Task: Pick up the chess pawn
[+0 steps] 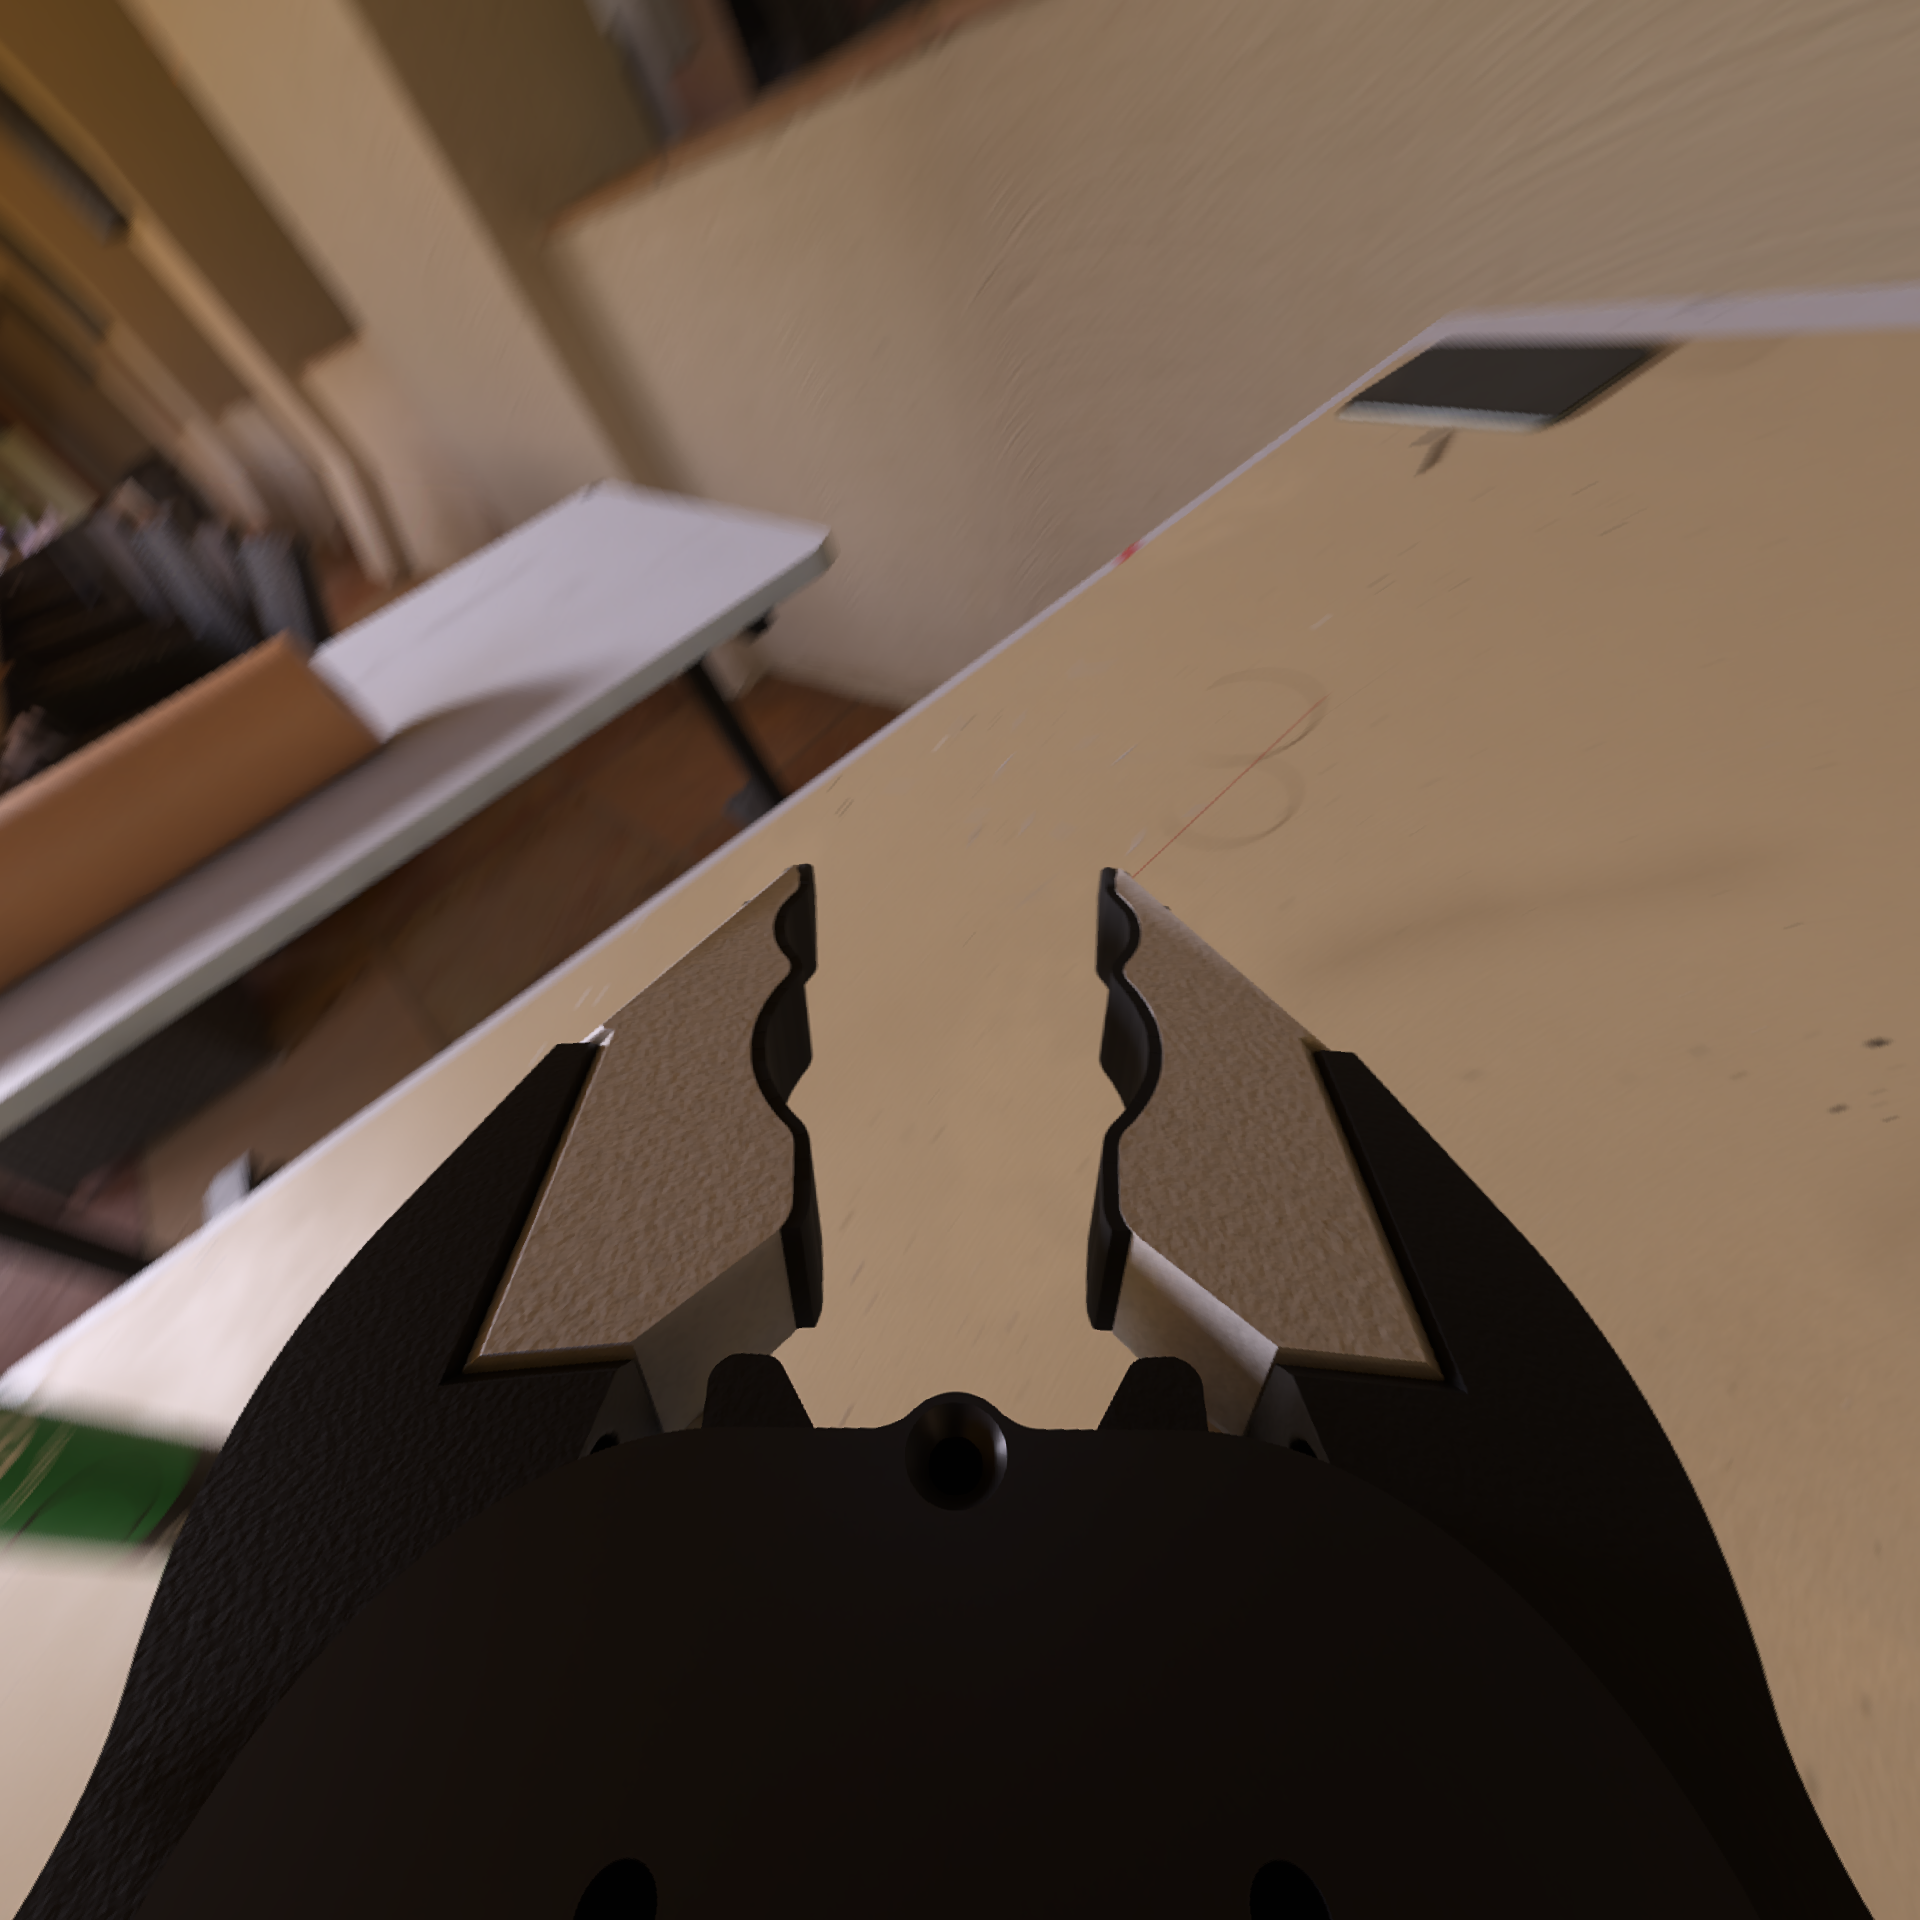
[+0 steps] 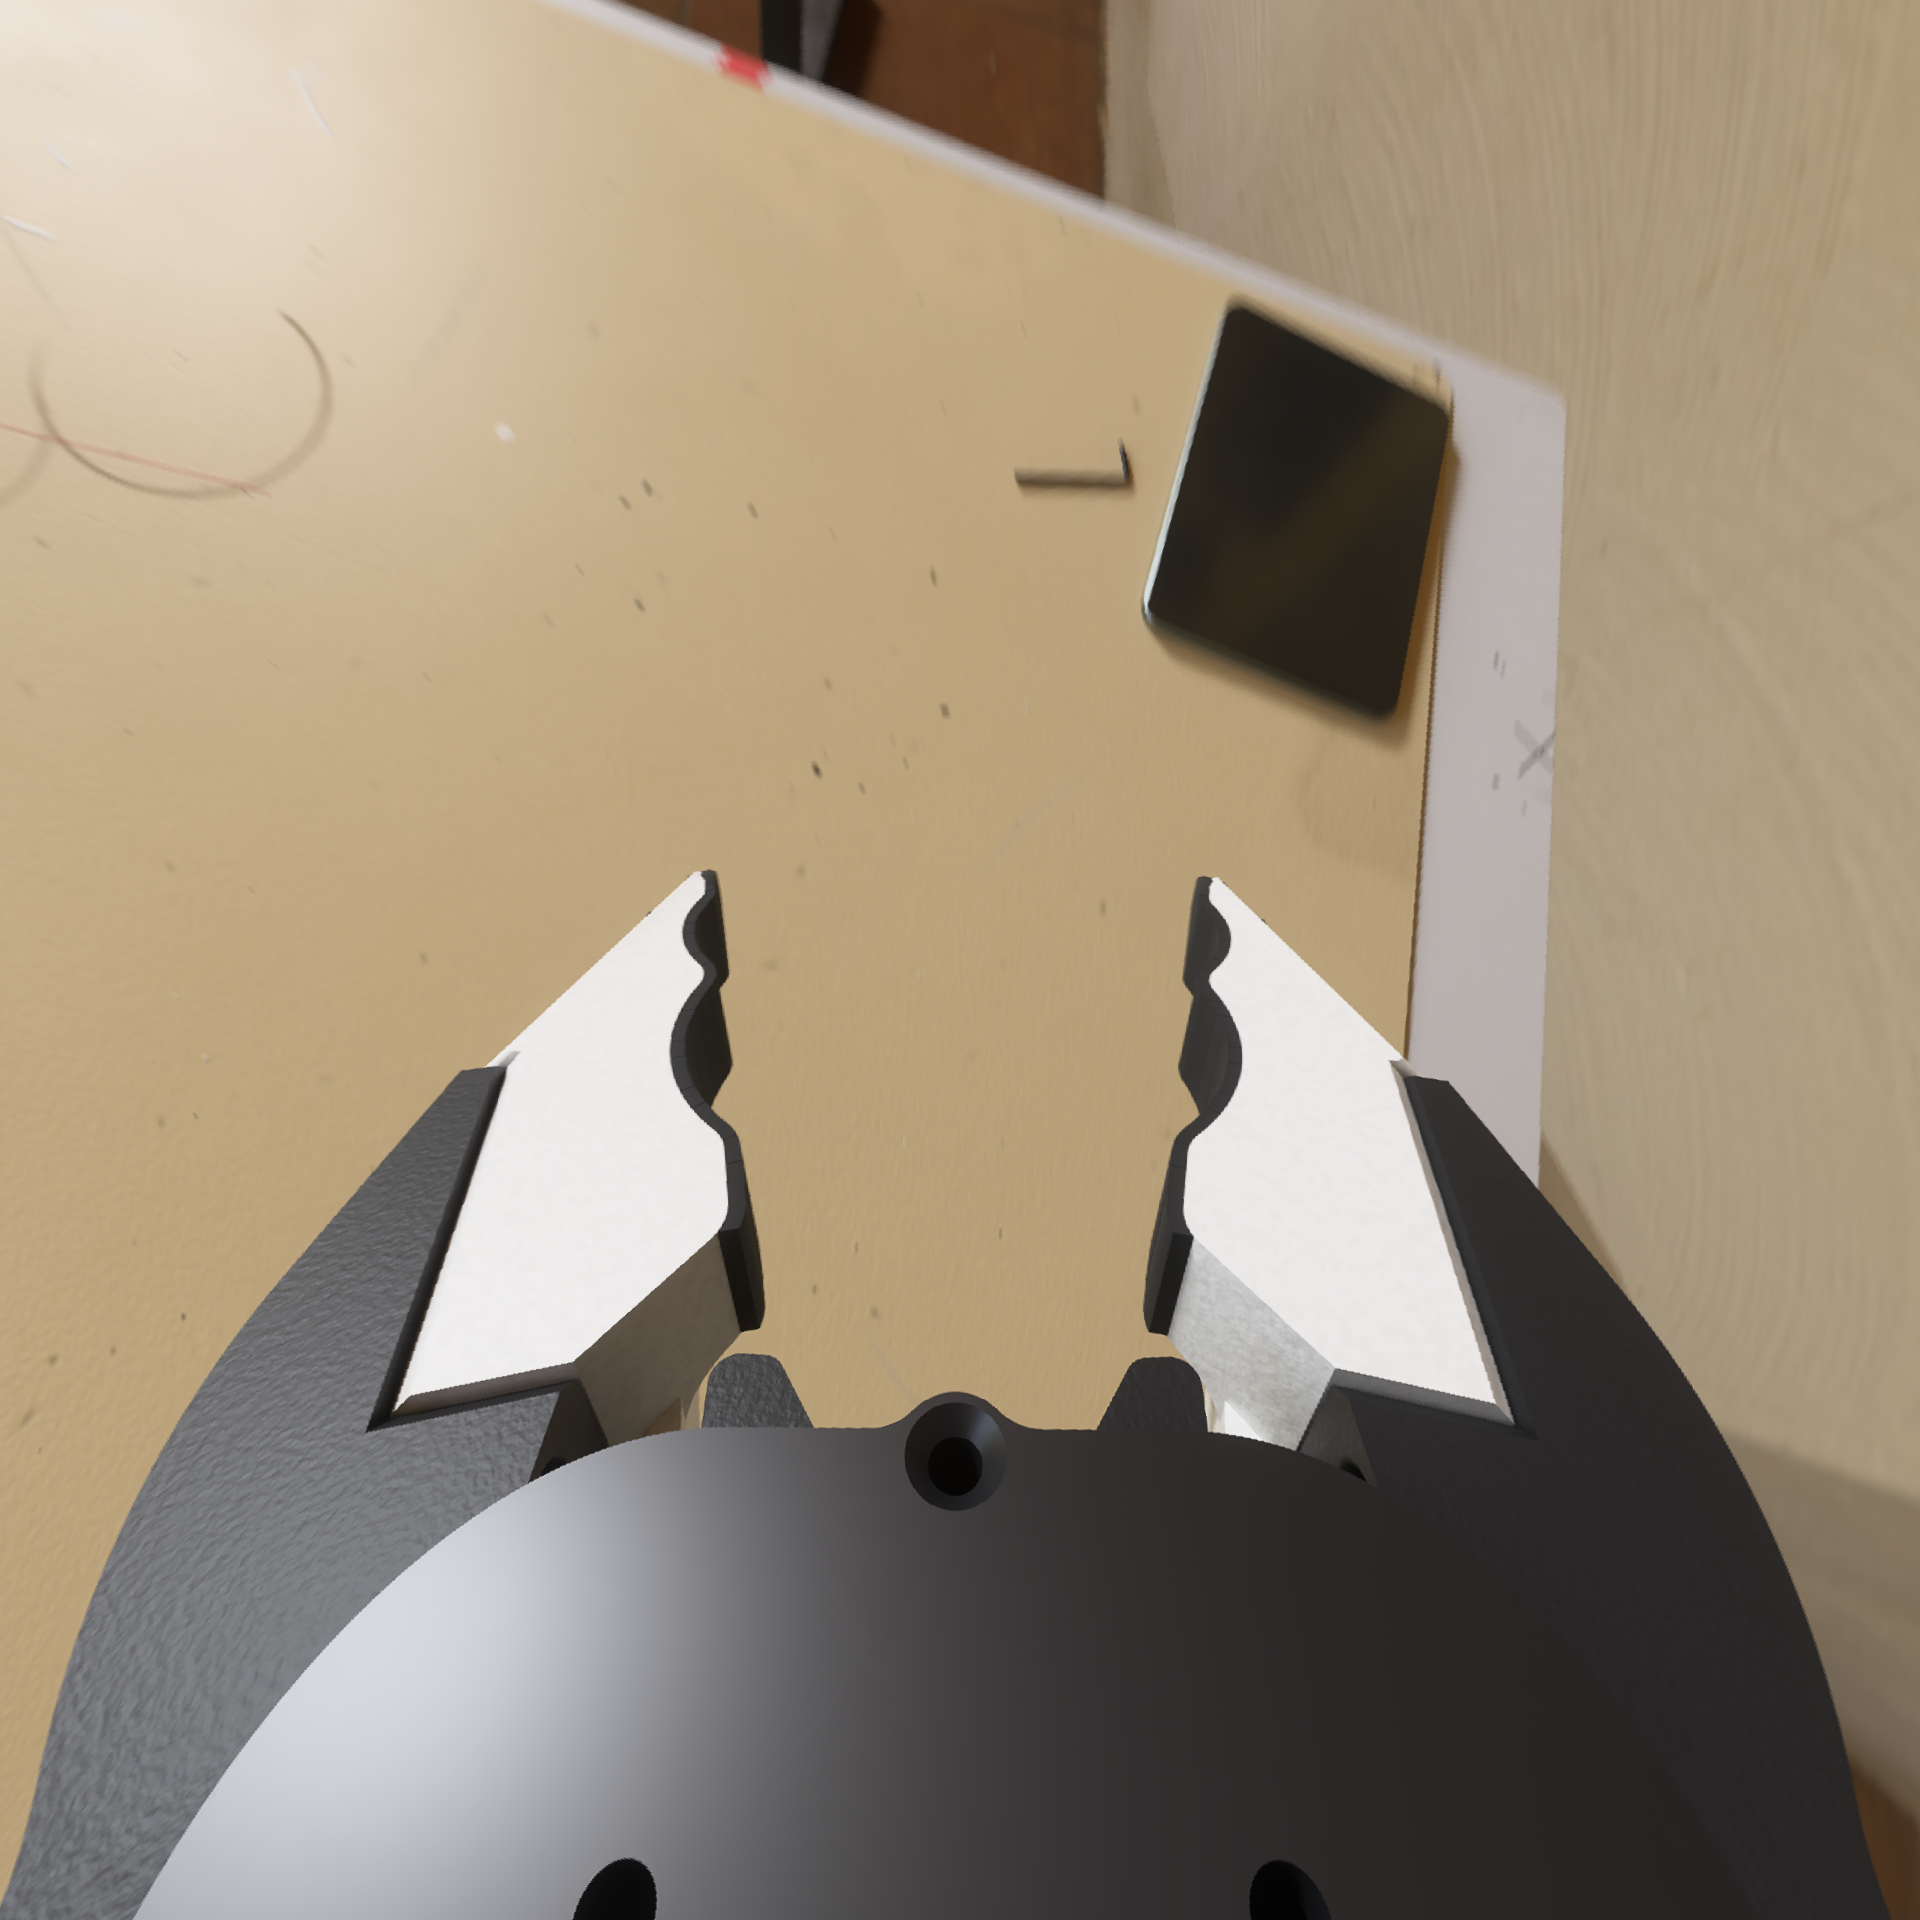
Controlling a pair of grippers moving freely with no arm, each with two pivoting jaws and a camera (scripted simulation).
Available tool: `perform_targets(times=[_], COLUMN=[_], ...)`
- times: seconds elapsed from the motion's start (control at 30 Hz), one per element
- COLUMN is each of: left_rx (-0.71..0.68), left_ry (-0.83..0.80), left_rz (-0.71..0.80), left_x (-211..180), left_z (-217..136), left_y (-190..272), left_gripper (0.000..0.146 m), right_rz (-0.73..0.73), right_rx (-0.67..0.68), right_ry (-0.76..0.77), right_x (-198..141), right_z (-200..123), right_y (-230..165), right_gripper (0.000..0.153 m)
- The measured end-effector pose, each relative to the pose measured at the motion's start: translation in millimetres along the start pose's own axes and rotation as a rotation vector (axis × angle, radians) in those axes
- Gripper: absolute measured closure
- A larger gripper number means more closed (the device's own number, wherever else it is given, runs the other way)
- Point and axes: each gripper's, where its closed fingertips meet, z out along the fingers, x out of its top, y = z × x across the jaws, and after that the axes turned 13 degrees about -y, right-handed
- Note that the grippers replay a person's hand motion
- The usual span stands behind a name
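Observation:
No chess pawn shows in either view. My left gripper (image 1: 956, 883) is open and empty, held above the tan tabletop (image 1: 1455, 831) close to its left edge. My right gripper (image 2: 956, 883) is open and empty, with a wider gap, above the same tabletop (image 2: 623, 727) near its right edge.
A dark flat square pad (image 2: 1299, 509) lies near the table's far right corner and also shows in the left wrist view (image 1: 1507, 382). A small L-shaped hex key (image 2: 1075, 476) lies beside it. A white side table (image 1: 499, 665), a cardboard box (image 1: 177, 769) and a green object (image 1: 83, 1475) stand off to the left.

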Motion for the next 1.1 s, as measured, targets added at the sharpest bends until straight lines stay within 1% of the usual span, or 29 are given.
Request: perform_targets(times=[0.03, 0.1, 0.17, 0.27, 0.33, 0.37, 0.43, 0.47, 0.53, 0.6, 0.63, 0.7, 0.73, 0.77, 0.83, 0.93, 1.03, 1.1], left_rx=[0.036, 0.093, 0.193, 0.222, 0.221, 0.229, 0.251, 0.234, 0.195, 0.159, 0.127, 0.076, 0.048, 0.039, 0.021, 0.029, 0.018, 0.028], left_ry=[-0.064, -0.249, -0.394, -0.536, -0.622, -0.691, -0.836, -0.876, -0.908, -0.936, -0.943, -0.944, -0.940, -0.936, -0.902, -0.891, -0.850, -0.828], left_rz=[-0.030, -0.096, -0.144, -0.296, -0.416, -0.457, -0.488, -0.526, -0.594, -0.619, -0.629, -0.646, -0.661, -0.672, -0.695, -0.687, -0.709, -0.680], left_x=[-9.7, -42.8, -82.2, -144.7, -191.3, -216.1, -260.9, -277.3, -300.5, -313.9, -317.4, -322.5, -325.3, -327.8, -328.1, -328.3, -326.8, -324.0], left_z=[-8.5, -25.3, -42.6, -63.1, -72.2, -77.0, -85.8, -87.7, -89.2, -89.1, -87.9, -84.6, -82.2, -80.2, -78.0, -77.3, -76.7, -76.8], left_y=[-19.0, -58.0, -94.3, -128.5, -141.3, -145.0, -145.5, -141.5, -133.5, -125.4, -121.6, -116.2, -114.1, -114.4, -116.3, -119.5, -120.1, -120.6], left_gripper=[0.086, 0.076, 0.071, 0.067, 0.065, 0.065, 0.064, 0.064, 0.065, 0.071, 0.078, 0.102, 0.115, 0.124, 0.126, 0.127, 0.127, 0.127], right_rz=[0.027, 0.063, 0.085, 0.102, 0.108, 0.108, 0.111, 0.102, 0.067, 0.048, 0.051, 0.065, 0.076, 0.078, 0.067, 0.035, 0.009, 0.005], right_rx=[0.002, 0.016, 0.032, 0.066, 0.094, 0.100, 0.152, 0.172, 0.151, 0.188, 0.229, 0.264, 0.278, 0.286, 0.284, 0.271, 0.259, 0.271], right_ry=[-0.030, -0.059, -0.086, -0.130, -0.167, -0.176, -0.180, -0.197, -0.234, -0.240, -0.221, -0.181, -0.175, -0.175, -0.181, -0.194, -0.197, -0.189], right_x=[-12.1, -32.7, -50.6, -71.9, -82.3, -84.5, -85.5, -87.0, -89.6, -87.6, -83.7, -77.7, -76.6, -76.4, -76.7, -76.7, -75.8, -74.6], right_z=[3.5, 12.4, 24.5, 46.0, 60.7, 66.7, 78.3, 84.3, 95.9, 103.5, 104.7, 105.6, 105.7, 105.7, 105.5, 105.1, 103.8, 102.3], right_y=[5.1, 11.4, 16.1, 17.2, 14.7, 12.5, 1.2, -3.7, -8.5, -18.5, -23.5, -27.4, -28.4, -28.9, -29.2, -32.1, -39.2, -47.0], right_gripper=[0.059, 0.055, 0.053, 0.053, 0.054, 0.057, 0.075, 0.080, 0.085, 0.091, 0.097, 0.116, 0.123, 0.128, 0.132, 0.139, 0.140, 0.140])
